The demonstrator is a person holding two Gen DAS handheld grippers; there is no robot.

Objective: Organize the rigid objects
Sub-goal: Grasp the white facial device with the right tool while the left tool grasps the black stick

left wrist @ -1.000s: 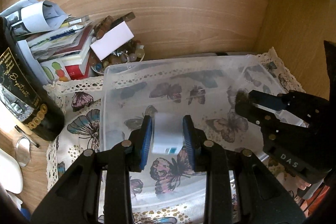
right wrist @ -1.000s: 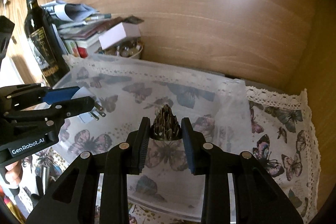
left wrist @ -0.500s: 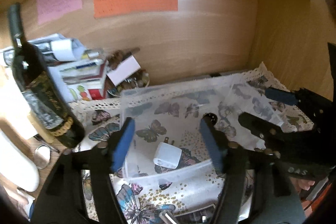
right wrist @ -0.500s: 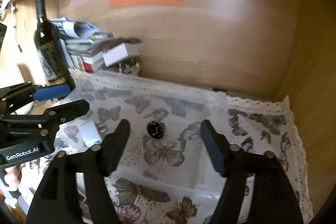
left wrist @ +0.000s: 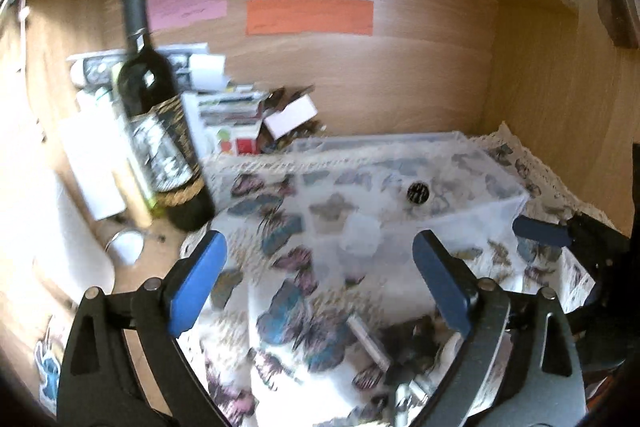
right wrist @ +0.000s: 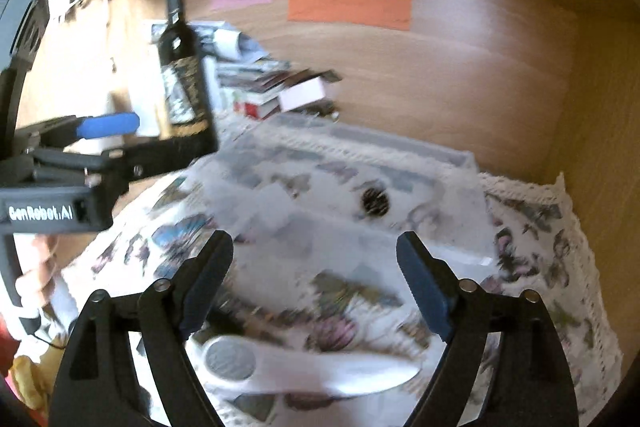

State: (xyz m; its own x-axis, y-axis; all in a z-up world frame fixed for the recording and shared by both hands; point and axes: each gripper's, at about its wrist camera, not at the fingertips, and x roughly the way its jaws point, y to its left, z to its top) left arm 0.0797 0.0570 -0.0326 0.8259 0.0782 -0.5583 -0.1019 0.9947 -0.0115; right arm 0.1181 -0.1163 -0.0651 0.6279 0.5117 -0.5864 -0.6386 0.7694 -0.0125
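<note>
Two grippers, left gripper point(left wrist: 320, 267) and right gripper point(right wrist: 314, 267), hang with fingers spread wide, holding nothing. Beyond them the clear bin point(left wrist: 472, 217) holds a white charger point(right wrist: 272, 205) left and a dark round piece point(right wrist: 375, 201) right. Far left stands a wine bottle point(left wrist: 160, 123).

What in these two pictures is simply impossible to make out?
- White charger in the clear bin, left view: a blurred pale blob.
- Writing on the orange note, right view: too small and smeared.
- Dark clutter near the bottom, left view: motion blur and the left gripper hide it.
</note>
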